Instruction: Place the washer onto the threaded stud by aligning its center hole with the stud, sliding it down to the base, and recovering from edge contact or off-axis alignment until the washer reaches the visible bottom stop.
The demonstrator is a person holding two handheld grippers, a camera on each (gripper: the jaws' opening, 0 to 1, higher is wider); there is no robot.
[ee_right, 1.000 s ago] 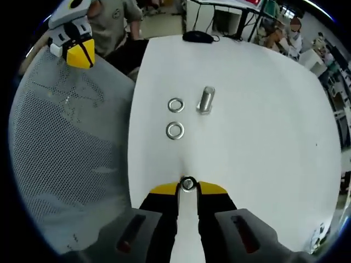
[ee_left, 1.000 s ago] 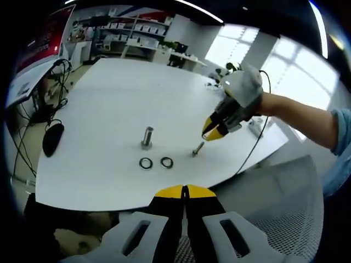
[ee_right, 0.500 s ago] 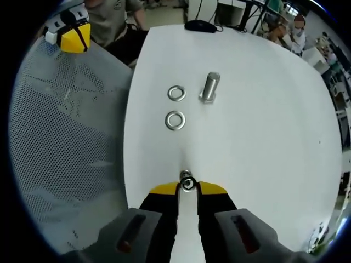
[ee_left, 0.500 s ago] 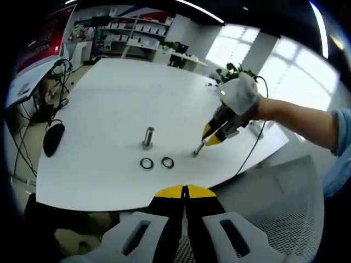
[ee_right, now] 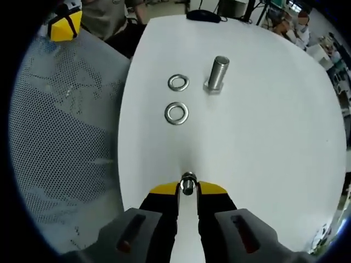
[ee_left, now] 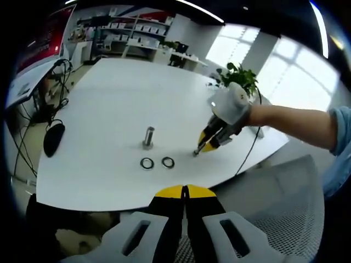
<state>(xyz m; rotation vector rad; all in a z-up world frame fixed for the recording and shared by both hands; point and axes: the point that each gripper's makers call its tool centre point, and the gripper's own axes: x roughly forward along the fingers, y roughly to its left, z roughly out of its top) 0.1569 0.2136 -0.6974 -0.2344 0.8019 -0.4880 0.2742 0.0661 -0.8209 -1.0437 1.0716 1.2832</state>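
A large threaded stud (ee_left: pixel 148 137) stands upright on the white table (ee_left: pixel 109 98), with two steel washers (ee_left: pixel 146 163) (ee_left: pixel 168 162) lying flat in front of it. To their right stands a small bolt (ee_left: pixel 197 149), and my right gripper (ee_left: pixel 207 143) is down around it. In the right gripper view that small bolt (ee_right: pixel 188 183) sits between the tips of my right gripper (ee_right: pixel 188 189), whose jaws stand a narrow gap apart. The washers (ee_right: pixel 176 113) (ee_right: pixel 178 83) and the stud (ee_right: pixel 218 74) lie beyond. My left gripper (ee_left: pixel 184 192) is shut and empty, off the table's near edge.
A grey mesh chair (ee_right: pixel 60 142) stands along the table edge, and my left gripper (ee_right: pixel 63 24) hovers over it. A black mouse (ee_left: pixel 52 138) and cables (ee_left: pixel 41 98) lie at the table's left end. A potted plant (ee_left: pixel 241 74) is behind the right hand.
My right gripper has come down and towards the small bolt, from above it to around it. The left gripper, the washers and the stud have not moved.
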